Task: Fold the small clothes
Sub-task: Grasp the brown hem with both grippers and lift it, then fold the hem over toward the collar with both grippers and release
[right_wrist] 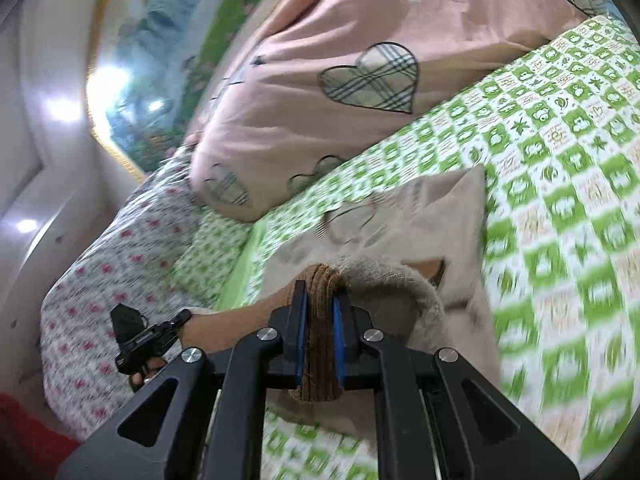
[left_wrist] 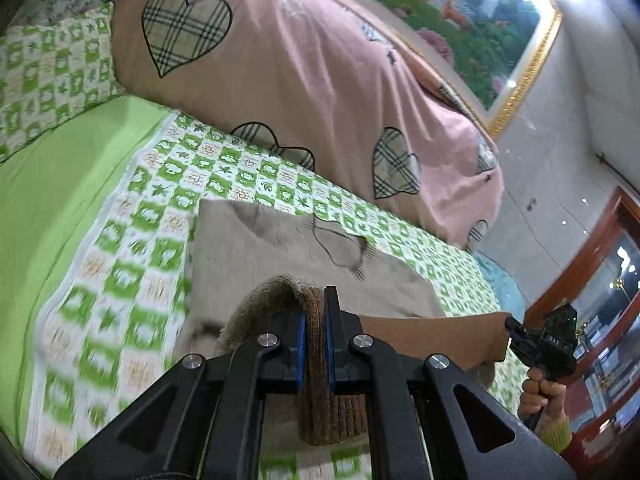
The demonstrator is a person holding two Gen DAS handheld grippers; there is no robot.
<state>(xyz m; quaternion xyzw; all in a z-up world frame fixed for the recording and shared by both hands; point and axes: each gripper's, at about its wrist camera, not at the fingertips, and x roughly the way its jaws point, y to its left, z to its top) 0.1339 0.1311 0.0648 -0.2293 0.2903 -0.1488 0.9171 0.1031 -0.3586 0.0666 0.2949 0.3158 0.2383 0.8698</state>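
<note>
A small beige garment [left_wrist: 280,264] with a dark outline drawing lies on the green checked bedsheet [left_wrist: 132,264]. My left gripper [left_wrist: 315,300] is shut on its brown ribbed hem [left_wrist: 320,400] and holds that edge lifted above the rest. My right gripper [right_wrist: 320,292] is shut on the brown ribbed hem [right_wrist: 318,364] at the other corner, also lifted. The garment body [right_wrist: 420,216] stretches away from it on the sheet. The right gripper also shows in the left wrist view [left_wrist: 516,330], and the left gripper in the right wrist view [right_wrist: 182,318], each gripping the raised brown edge.
A pink quilt with plaid hearts [left_wrist: 304,76] is heaped along the far side of the bed. A green checked pillow [left_wrist: 52,76] lies at the left. A floral sheet [right_wrist: 120,264] covers the bed's end. A framed picture [left_wrist: 492,32] hangs on the wall behind.
</note>
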